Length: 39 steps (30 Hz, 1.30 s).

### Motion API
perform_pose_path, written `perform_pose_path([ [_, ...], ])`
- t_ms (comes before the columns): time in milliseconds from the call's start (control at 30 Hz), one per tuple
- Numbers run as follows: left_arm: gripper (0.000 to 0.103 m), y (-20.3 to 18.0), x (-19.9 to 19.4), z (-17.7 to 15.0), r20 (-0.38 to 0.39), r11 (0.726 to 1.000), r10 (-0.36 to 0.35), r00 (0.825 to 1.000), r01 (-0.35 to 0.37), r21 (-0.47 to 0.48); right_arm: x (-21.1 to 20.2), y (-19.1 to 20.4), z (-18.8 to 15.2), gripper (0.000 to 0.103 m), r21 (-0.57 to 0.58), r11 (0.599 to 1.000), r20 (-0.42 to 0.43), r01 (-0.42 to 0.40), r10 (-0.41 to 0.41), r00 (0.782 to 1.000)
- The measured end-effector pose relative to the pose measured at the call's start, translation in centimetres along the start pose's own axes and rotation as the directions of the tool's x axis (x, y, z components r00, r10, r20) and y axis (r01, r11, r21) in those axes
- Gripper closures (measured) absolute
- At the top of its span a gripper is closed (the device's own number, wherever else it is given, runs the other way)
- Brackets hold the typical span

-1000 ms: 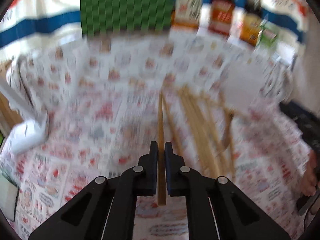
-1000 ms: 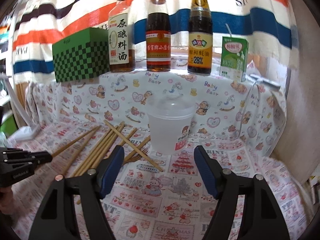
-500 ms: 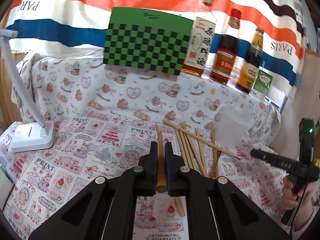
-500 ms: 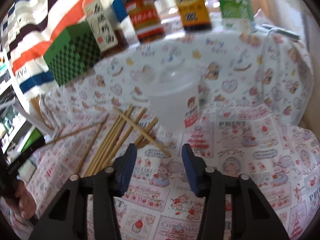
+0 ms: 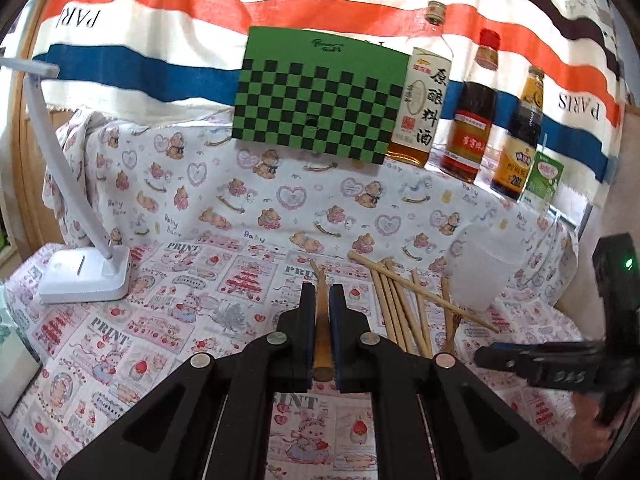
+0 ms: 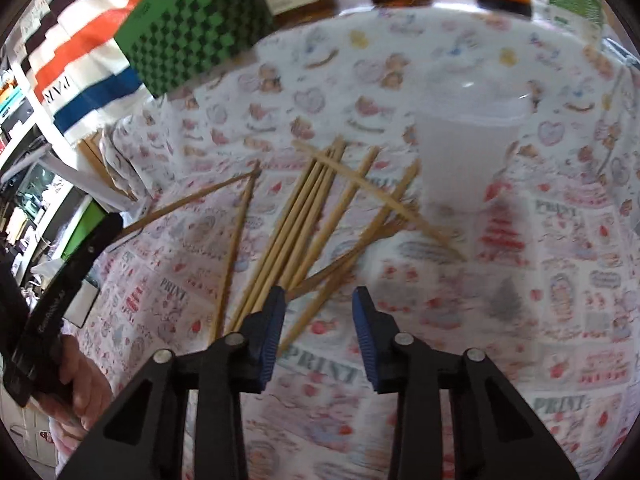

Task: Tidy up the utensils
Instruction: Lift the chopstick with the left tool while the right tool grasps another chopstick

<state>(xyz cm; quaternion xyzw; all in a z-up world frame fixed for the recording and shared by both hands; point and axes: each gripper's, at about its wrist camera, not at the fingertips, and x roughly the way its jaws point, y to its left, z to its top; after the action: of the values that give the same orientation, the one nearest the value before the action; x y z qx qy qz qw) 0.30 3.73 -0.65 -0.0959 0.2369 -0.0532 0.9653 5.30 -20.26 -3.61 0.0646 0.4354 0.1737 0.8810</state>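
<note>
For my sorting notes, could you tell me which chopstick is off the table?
The chopstick clamped in the left gripper; the other chopsticks lie loose on the tablecloth.

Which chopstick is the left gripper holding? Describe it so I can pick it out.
Start at the clear plastic cup, then go left past the chopstick pile. The held chopstick rises off the cloth into the left gripper; it is the only one lifted, the others lie flat.
</note>
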Motion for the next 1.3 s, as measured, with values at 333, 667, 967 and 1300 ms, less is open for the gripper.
perform_pose_path([
  [333,0.097,0.9,-0.4,0.3,0.015,0.998,0.015,1.0,-0.014,-0.054,2.2,3.1,-0.6,0.088,-0.015,0.996,-0.112,-0.085,0.083,0.99],
  [667,0.097,1.1,0.1,0.3,-0.008,0.998,0.018,1.0,-0.018,-0.058,4.0,4.6,-1.4,0.094,-0.089,0.994,-0.14,0.07,-0.082,0.987],
  [967,0.097,1.2,0.1,0.3,-0.004,0.997,0.012,1.0,-0.012,-0.07,-1.2,3.8,-0.9,0.097,-0.069,0.993,0.05,0.096,-0.092,0.994],
  [1300,0.097,1.3,-0.4,0.3,0.018,0.997,0.006,1.0,-0.004,-0.073,-9.6,3.2,1.7,0.098,-0.05,0.995,0.286,0.087,-0.069,0.956],
])
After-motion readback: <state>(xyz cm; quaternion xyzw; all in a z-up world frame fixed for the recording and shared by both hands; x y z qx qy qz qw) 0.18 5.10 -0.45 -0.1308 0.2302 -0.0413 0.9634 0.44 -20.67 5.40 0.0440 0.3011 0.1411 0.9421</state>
